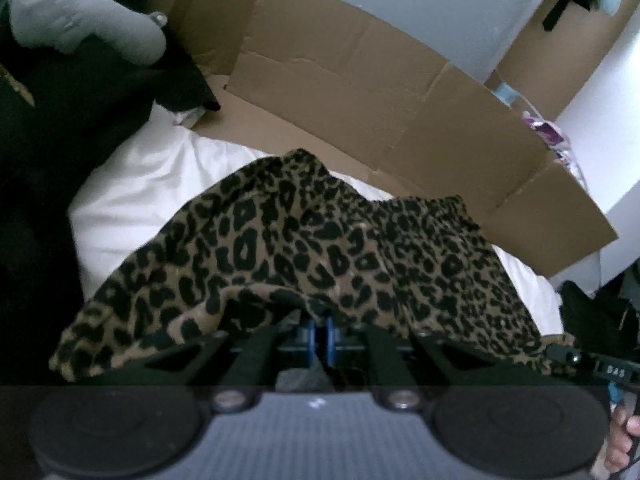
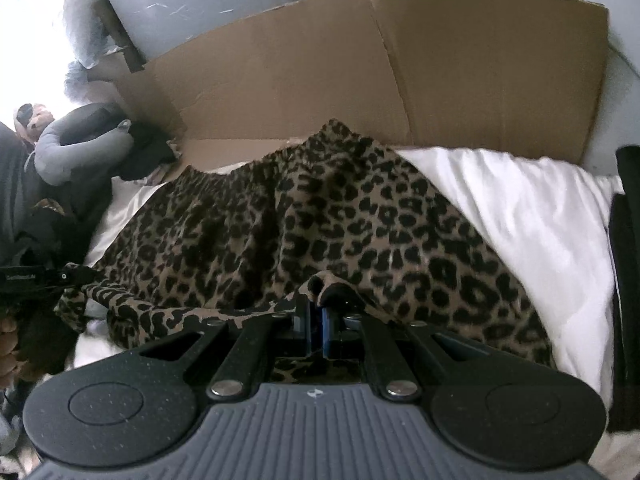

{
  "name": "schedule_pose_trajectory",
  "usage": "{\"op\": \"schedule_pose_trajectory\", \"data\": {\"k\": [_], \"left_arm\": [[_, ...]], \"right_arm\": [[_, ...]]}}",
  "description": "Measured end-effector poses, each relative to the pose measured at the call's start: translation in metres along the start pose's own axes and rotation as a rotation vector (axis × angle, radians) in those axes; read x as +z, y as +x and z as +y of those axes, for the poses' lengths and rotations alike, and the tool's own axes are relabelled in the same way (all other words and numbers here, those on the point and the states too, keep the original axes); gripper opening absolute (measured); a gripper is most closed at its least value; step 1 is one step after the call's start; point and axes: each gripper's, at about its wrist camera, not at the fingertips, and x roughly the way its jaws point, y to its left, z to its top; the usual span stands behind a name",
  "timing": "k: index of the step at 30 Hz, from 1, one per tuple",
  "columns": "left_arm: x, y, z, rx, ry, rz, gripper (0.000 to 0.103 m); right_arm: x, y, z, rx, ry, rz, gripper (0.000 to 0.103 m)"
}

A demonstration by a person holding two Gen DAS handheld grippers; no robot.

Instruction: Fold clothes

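Note:
A leopard-print garment (image 1: 320, 248) lies spread over a white sheet (image 1: 132, 196), with its far edge toward the cardboard. My left gripper (image 1: 319, 328) is shut on the garment's near hem, and the cloth drapes over the blue fingertips. In the right wrist view the same leopard-print garment (image 2: 320, 224) stretches away from me. My right gripper (image 2: 318, 320) is shut on a bunched fold of its near edge. The other gripper (image 2: 32, 278) shows at the left edge of that view, at the garment's corner.
Flattened brown cardboard (image 1: 360, 92) stands behind the garment. A grey neck pillow (image 1: 80, 12) and dark clothes (image 1: 60, 128) are piled at the left. White sheet (image 2: 520, 216) shows to the right of the garment. A hand (image 1: 624, 440) is at the lower right.

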Motion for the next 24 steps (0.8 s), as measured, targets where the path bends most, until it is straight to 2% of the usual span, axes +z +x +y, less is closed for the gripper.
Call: {"op": "schedule_pose_trajectory", "data": {"k": [5, 8, 10, 14, 15, 16, 24], "left_arm": [[0.015, 0.024, 0.000, 0.033, 0.012, 0.006, 0.006], [0.021, 0.041, 0.001, 0.066, 0.002, 0.028, 0.011], [0.019, 0.044, 0.001, 0.076, -0.003, 0.038, 0.014], [0.013, 0.040, -0.001, 0.083, -0.012, 0.039, 0.046], [0.011, 0.036, -0.002, 0.081, -0.014, 0.035, 0.049], [0.009, 0.033, -0.003, 0.080, -0.016, 0.032, 0.050], [-0.021, 0.003, -0.013, 0.025, -0.003, 0.038, 0.050]], "right_arm": [[0.018, 0.022, -0.003, -0.013, -0.002, -0.017, 0.003], [0.025, 0.037, -0.003, -0.020, -0.010, -0.022, 0.004], [0.027, 0.046, -0.001, -0.034, -0.025, -0.011, 0.009], [0.022, 0.048, 0.001, -0.033, -0.020, 0.013, 0.025], [0.020, 0.045, 0.002, -0.029, -0.020, 0.013, 0.037], [0.017, 0.043, 0.003, -0.024, -0.019, 0.014, 0.042], [-0.006, 0.022, 0.010, 0.011, -0.018, 0.016, 0.042]]}}
